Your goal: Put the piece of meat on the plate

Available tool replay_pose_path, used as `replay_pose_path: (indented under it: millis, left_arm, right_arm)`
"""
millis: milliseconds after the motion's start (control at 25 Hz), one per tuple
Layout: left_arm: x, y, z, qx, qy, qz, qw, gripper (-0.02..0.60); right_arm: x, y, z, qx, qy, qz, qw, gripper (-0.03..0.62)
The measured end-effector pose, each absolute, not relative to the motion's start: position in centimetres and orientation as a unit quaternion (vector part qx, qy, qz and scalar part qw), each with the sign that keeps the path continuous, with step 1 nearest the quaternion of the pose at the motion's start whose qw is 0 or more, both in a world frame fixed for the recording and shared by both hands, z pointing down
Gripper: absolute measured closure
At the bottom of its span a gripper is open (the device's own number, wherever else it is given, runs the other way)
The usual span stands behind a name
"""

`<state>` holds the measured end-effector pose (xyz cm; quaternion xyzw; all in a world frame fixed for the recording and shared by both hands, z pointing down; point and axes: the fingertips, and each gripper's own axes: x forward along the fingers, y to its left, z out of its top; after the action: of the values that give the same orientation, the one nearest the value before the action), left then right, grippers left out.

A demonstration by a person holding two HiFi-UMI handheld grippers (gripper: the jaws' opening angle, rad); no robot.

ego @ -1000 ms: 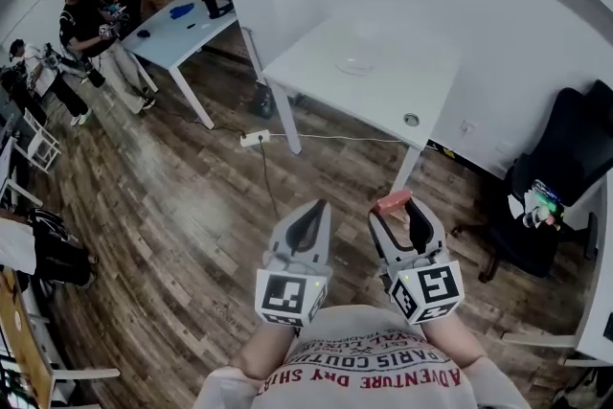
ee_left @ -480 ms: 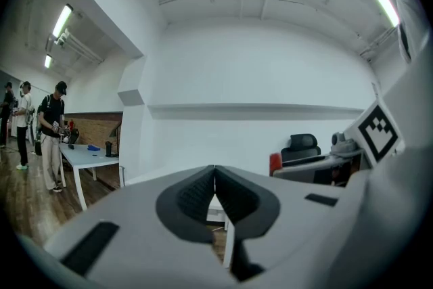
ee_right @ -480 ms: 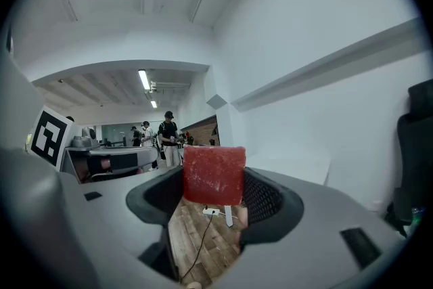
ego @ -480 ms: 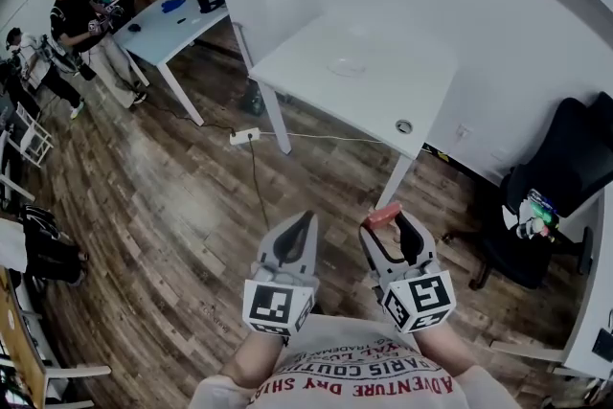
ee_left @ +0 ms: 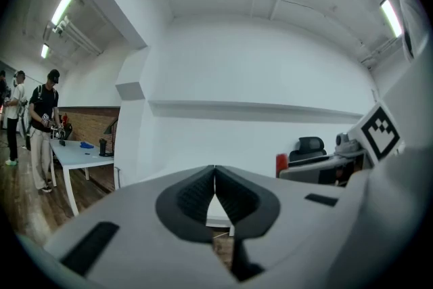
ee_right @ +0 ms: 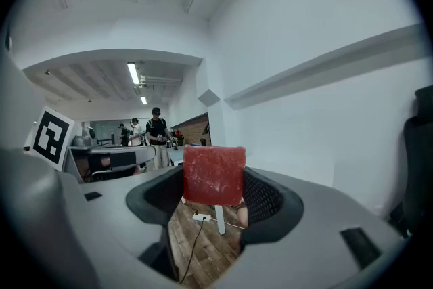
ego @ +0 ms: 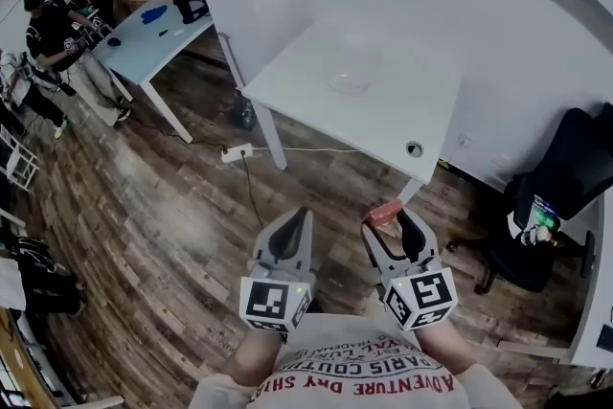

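- Since a second ago the white surface [ego: 383,110] has slid lower and nearer in my head view, and the people at the far left have drifted toward the edge. Both grippers sit about where they were.
- The wooden floor [ego: 163,225] fills most of the head view below and to the left of the surface.
- A black office chair [ego: 565,196] stands at the right by the wall, well apart from the surface.
- A second white table [ego: 158,34] stands at the upper left, with a person [ego: 53,24] beside it.
- My operator's shirt [ego: 359,369] shows at the bottom edge. Its print, seen upside down, reads "ADVENTURE DRY" and "PARIS COUTU", and the rest is cut off.
- The left gripper [ego: 300,212] is held low before the body, pointing forward over the floor. Its fingers are pressed together with nothing between them.
- The right gripper [ego: 389,221] is level beside it, and its fingers pinch the piece of meat [ego: 386,210], a red slab standing up between the tips, over the floor short of the surface.
- Each gripper carries a cube of black-and-white square markers.
- The plate [ego: 350,83], clear and shallow, lies on the surface toward its far side, well apart from the meat.
- A white power strip [ego: 235,151] lies on the floor near the surface's leg.
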<state>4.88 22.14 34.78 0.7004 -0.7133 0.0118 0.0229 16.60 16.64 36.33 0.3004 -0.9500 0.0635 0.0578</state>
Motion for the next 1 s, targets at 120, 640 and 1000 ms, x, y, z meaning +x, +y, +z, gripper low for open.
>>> replay_pose_path:
  millis: [120,640,1000]
  left_arm:
    - [0.7,19.4,34.6,0.711,-0.703,0.011,0.024,0.574]
    - [-14.1,8.0,34.9,0.741,-0.67,0.006,0.035,0.574]
    - [-15.8,-0.3,37.4,0.754,-0.655,0.012,0.05,0.574]
  right_arm:
    - [12.6,14.0,36.1,0.314,-0.945,0.067,0.057,0.315]
    - [-1.9,3.7,36.0,0.357,-0.929,0.077,0.064,0.315]
    - [-3.7,-4.9,38.6,0.37,-0.921,0.094,0.076,0.315]
